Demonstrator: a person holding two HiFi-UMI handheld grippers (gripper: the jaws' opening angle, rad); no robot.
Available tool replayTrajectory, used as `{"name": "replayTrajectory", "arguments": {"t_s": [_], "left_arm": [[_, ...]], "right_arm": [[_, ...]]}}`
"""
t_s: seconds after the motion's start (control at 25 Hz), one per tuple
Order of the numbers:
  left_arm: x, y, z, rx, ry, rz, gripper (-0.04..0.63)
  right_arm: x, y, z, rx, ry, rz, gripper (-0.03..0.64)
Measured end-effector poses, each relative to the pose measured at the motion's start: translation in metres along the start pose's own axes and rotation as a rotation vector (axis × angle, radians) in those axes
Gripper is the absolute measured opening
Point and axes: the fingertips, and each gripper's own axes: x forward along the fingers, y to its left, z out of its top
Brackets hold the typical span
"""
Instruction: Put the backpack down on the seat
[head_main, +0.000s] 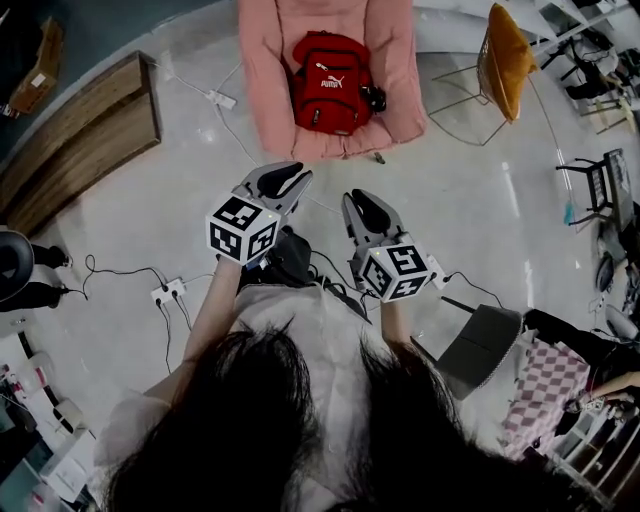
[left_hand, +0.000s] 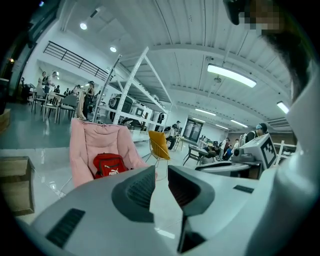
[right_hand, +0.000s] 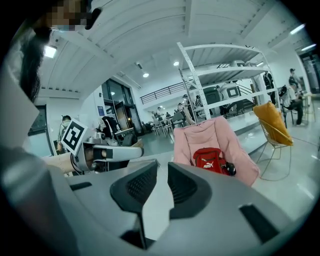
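A red backpack (head_main: 330, 85) sits upright on the seat of a pink padded chair (head_main: 265, 60), a small black item at its right side. Both grippers hang over the floor well short of the chair, apart from the backpack. My left gripper (head_main: 290, 178) and right gripper (head_main: 365, 200) point toward it, each with a narrow gap between the jaws and nothing in it. The left gripper view shows its jaws (left_hand: 161, 172) with backpack (left_hand: 109, 165) and chair (left_hand: 85, 145) far off. The right gripper view shows the same beyond its jaws (right_hand: 162, 170): backpack (right_hand: 210, 160), chair (right_hand: 200, 135).
A yellow wire chair (head_main: 505, 60) stands right of the pink chair. A wooden bench (head_main: 80, 140) lies at the left. Cables and a power strip (head_main: 168, 292) run over the glossy floor. A grey seat (head_main: 480, 345) and a person in checked cloth (head_main: 545, 385) are at right.
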Motion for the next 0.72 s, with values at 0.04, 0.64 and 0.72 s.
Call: {"name": "replayTrajectory", "arguments": {"t_s": [0.04, 0.64, 0.72], "left_arm": [[-0.003, -0.009, -0.004, 0.002, 0.004, 0.006, 0.091], [-0.031, -0.134, -0.061, 0.046, 0.024, 0.031, 0.091], [-0.035, -0.141, -0.063, 0.053, 0.021, 0.038, 0.091]], "right_arm": [[-0.010, 0.001, -0.004, 0.000, 0.000, 0.004, 0.080], [-0.124, 0.015, -0.044, -0.043, -0.031, 0.070, 0.071], [-0.131, 0.017, -0.046, -0.046, -0.034, 0.073, 0.071]]}}
